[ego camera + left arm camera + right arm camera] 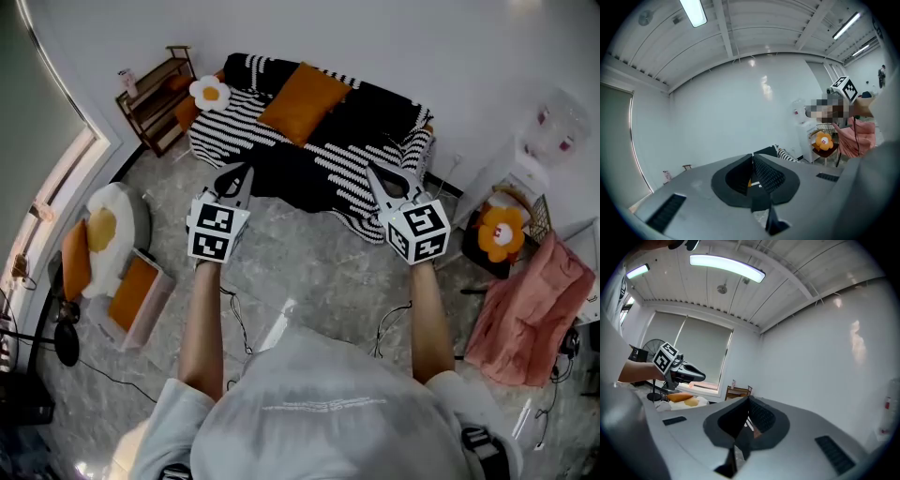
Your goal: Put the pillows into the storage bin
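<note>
Holds the left gripper (240, 178) centre left in the head view and the right gripper (380, 175) centre right, both nearly level, aimed toward the top of the frame. Shows each pair of jaws pressed together, nothing between them. Finds the orange pillow (302, 101) just above and between the 2 tips, lying on the striped sofa (220, 127), long axis running upper right to lower left. Places a white flower pillow (209, 92) above the left gripper, at the sofa's left end. Puts the storage bin (157, 298) at lower left, well apart from both grippers, 1 orange cushion (129, 291) inside, an egg pillow (108, 225) just beside it.
</note>
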Demonstrator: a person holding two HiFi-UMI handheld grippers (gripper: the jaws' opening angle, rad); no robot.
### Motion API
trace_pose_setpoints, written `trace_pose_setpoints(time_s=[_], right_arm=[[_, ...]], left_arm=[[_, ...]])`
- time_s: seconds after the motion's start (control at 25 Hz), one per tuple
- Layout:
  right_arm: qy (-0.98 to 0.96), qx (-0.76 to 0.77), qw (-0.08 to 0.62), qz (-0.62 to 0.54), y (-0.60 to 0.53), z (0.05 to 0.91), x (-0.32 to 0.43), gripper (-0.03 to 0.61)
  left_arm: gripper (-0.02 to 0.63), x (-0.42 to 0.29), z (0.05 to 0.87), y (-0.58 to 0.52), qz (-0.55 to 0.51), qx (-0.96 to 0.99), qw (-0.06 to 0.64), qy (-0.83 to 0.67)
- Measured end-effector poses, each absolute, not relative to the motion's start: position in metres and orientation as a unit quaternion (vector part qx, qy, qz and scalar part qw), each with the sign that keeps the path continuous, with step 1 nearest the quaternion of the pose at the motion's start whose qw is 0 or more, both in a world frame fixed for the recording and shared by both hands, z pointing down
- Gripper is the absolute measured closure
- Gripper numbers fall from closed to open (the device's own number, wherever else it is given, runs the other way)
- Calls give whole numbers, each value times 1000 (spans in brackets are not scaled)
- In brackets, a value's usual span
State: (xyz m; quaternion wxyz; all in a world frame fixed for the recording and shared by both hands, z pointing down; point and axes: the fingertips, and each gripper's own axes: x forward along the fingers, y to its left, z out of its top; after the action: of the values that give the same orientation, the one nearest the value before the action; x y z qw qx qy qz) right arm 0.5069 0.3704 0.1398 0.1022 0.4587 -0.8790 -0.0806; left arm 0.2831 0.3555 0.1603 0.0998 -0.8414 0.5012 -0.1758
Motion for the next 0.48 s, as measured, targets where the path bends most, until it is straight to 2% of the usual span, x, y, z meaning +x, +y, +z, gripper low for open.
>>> trace_pose_setpoints(time_s=[0.2,0.28,0.32,0.4,0.48], right_arm=[[-886,453,65,-80,377,133,515,570],[-883,457,62,-84,376,133,519,545],[-882,459,64,-85,374,135,522,516],[-882,459,68,-80,369,139,528,419],[-886,453,69,-71,367,143,533,357]], left_arm=[[569,279,159,354,-141,-841,76,517],[489,282,160,354,-135,-844,73,513],[436,285,162,354,-137,-846,72,510],[399,291,166,352,-139,-848,70,506],[368,297,166,352,-131,-851,68,504]])
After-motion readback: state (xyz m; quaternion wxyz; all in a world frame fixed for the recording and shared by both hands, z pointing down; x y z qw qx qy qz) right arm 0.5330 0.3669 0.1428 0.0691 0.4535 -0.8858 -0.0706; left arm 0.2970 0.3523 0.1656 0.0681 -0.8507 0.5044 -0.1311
